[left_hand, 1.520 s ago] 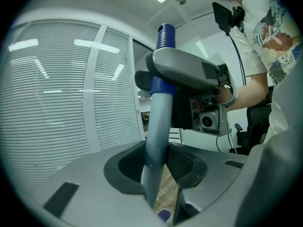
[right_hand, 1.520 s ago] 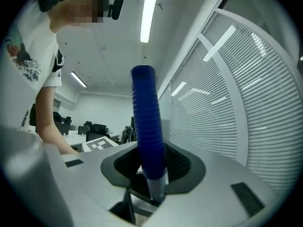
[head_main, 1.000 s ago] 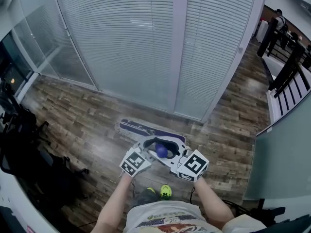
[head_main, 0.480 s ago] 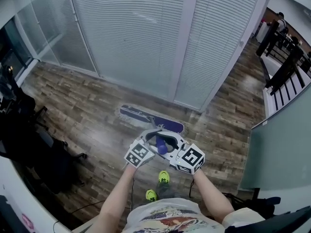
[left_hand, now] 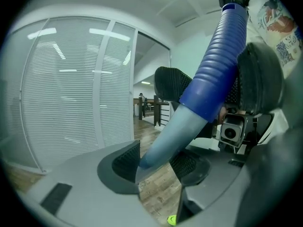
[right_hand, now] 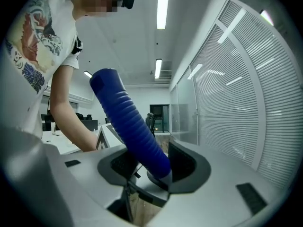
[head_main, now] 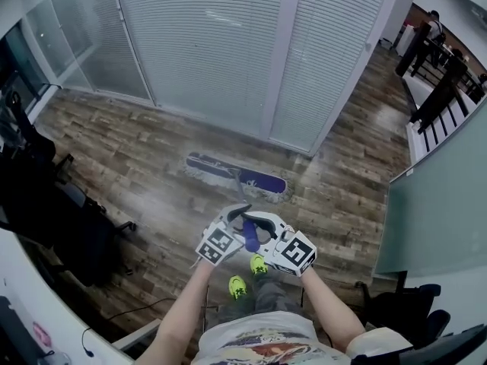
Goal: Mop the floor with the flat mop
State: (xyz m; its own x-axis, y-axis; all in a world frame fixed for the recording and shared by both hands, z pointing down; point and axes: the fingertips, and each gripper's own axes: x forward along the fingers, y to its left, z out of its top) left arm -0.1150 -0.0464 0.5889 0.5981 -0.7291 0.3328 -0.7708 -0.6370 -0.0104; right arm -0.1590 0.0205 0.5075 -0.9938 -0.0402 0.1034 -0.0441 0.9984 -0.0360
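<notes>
The left tool [left_hand: 158, 162] pinches the pale grey shaft [left_hand: 165, 141] of the flat mop, and the right tool [right_hand: 147, 167] pinches its blue ribbed grip [right_hand: 130, 122] higher up. Both sets of jaws have just been easing wider, though the handle sits between their pads. At twelve o'clock from the tools, the long purple mop head [head_main: 236, 175] lies flat on the dark wood-plank floor [head_main: 129, 158]. Within the last second it has drawn back from the white-slatted glass wall [head_main: 205, 44] beyond, so this looks like a pull stroke, and the slackening hold may weaken control.

White slatted blinds [head_main: 205, 44] stand ahead, black chairs [head_main: 47, 204] crowd the left edge, a dark railing [head_main: 437, 91] runs at right.
</notes>
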